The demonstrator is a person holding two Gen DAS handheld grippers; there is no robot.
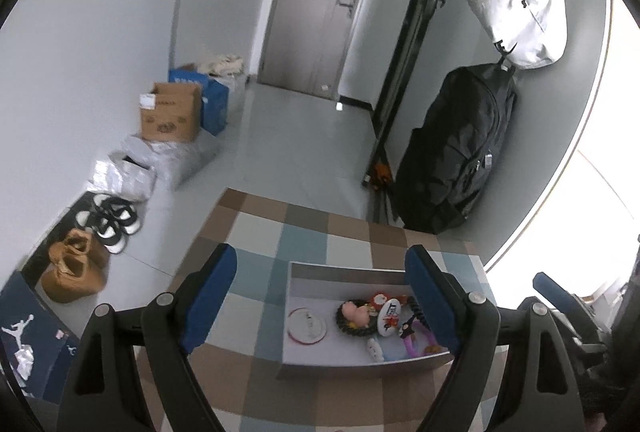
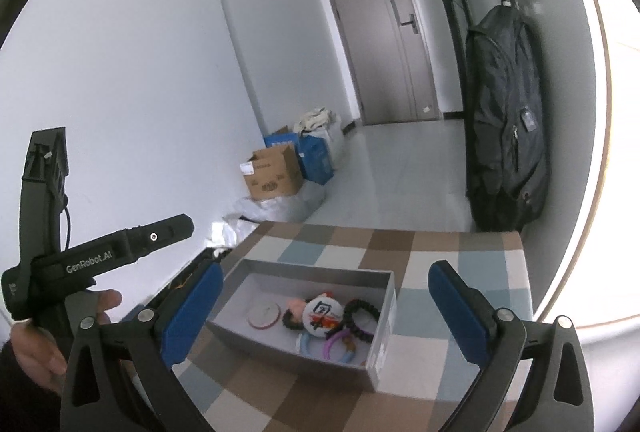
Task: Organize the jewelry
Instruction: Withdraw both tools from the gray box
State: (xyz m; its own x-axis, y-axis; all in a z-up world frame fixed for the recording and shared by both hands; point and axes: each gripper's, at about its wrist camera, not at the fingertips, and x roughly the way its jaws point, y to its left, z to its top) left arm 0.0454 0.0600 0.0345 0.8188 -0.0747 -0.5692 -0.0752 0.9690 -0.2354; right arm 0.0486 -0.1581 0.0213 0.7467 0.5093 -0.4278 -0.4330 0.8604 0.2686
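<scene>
Left gripper (image 1: pixel 320 292) jaws apart, nothing between the blue pads, held above the desk (image 1: pixel 264 220) and tilted down at it. Right gripper (image 2: pixel 326 308) jaws wide apart, also empty, hovering over the same desk. No pad touches anything.

Grey box (image 1: pixel 348 274), open top, sits on the checked desk cloth just ahead of both grippers. In the left wrist view it lies between the jaws, toward the right pad; in the right wrist view it is between the jaws, nearer the left pad. Jewelry all inside the box: white round disc with red rim (image 1: pixel 307 326) on the left part of the box floor, apart from the rest; black braided ring (image 1: pixel 354 320) with a pink figure on it; round white badge (image 2: pixel 322 315) with red and dark print; black beaded bracelet (image 2: pixel 360 316); purple ring (image 2: pixel 340 346) and pale blue ring (image 2: pixel 306 344) near the front wall. These items are piled touching each other.

In the right wrist view the left gripper's black body shows at the left edge, with a hand (image 2: pixel 40 344) holding it.

Beyond the desk: black backpack (image 1: pixel 460 147) hanging by the wall, white bag (image 1: pixel 524 11) above it, grey door (image 1: pixel 320 7), cardboard box (image 1: pixel 172 111), shoes (image 1: pixel 76 268) on the floor.
</scene>
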